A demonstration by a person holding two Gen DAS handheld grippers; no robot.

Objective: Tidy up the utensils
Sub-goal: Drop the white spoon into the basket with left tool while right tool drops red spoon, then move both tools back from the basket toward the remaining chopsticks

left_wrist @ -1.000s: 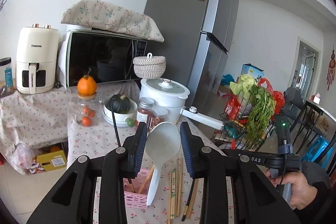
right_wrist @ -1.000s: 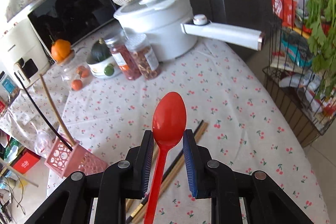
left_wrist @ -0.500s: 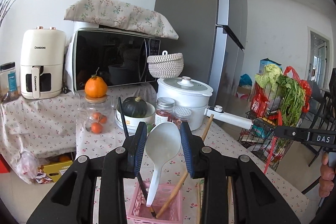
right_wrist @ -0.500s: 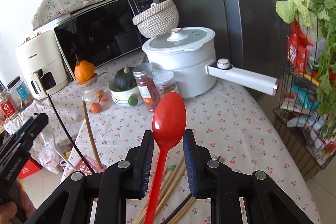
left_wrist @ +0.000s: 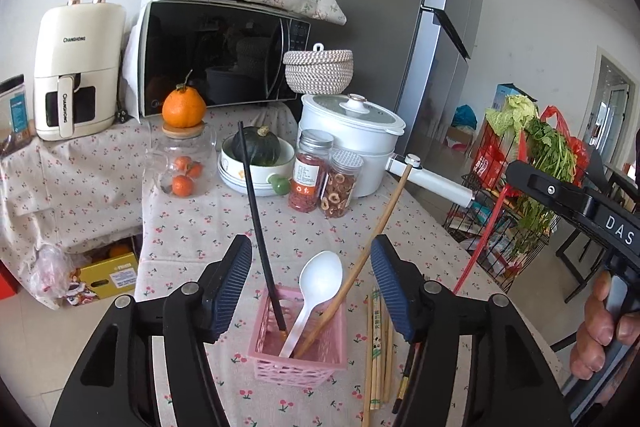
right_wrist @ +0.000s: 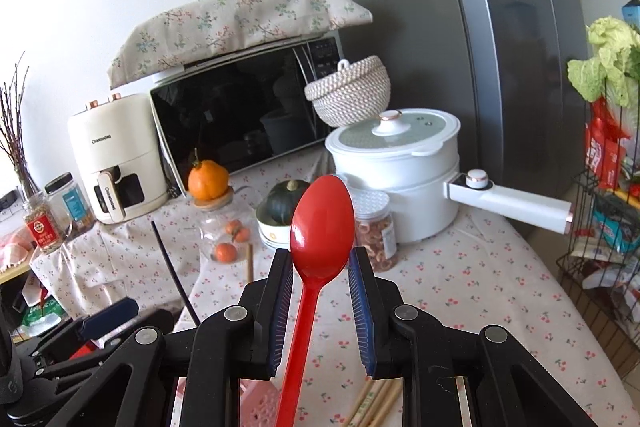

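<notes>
My left gripper (left_wrist: 310, 250) hovers just over the pink basket (left_wrist: 298, 363), its jaws opening and nothing pressed between the pads. The white spoon (left_wrist: 320, 279) stands free in the basket, beside a black chopstick (left_wrist: 256, 211) and a wooden chopstick (left_wrist: 380, 223). Several loose chopsticks (left_wrist: 378, 347) lie on the cloth right of the basket. My right gripper (right_wrist: 320, 255) is shut on the red spoon (right_wrist: 322, 223), bowl upward, above the table. A hand holds that gripper (left_wrist: 580, 203) at the right of the left wrist view. The basket's corner (right_wrist: 260, 403) shows under the red spoon's handle.
At the back of the cherry-print tablecloth (left_wrist: 224, 227) stand a white pot with a long handle (left_wrist: 352, 143), two spice jars (left_wrist: 324, 183), a bowl holding a squash (left_wrist: 256, 163) and a glass jar topped with an orange (left_wrist: 184, 147). Microwave (left_wrist: 216, 55) and fridge behind; a wire vegetable rack (left_wrist: 520, 187) at the right.
The left jaws have spread and let go of the white spoon, which now stands in the pink basket. The right gripper has risen and tilted up, still carrying the red spoon.
</notes>
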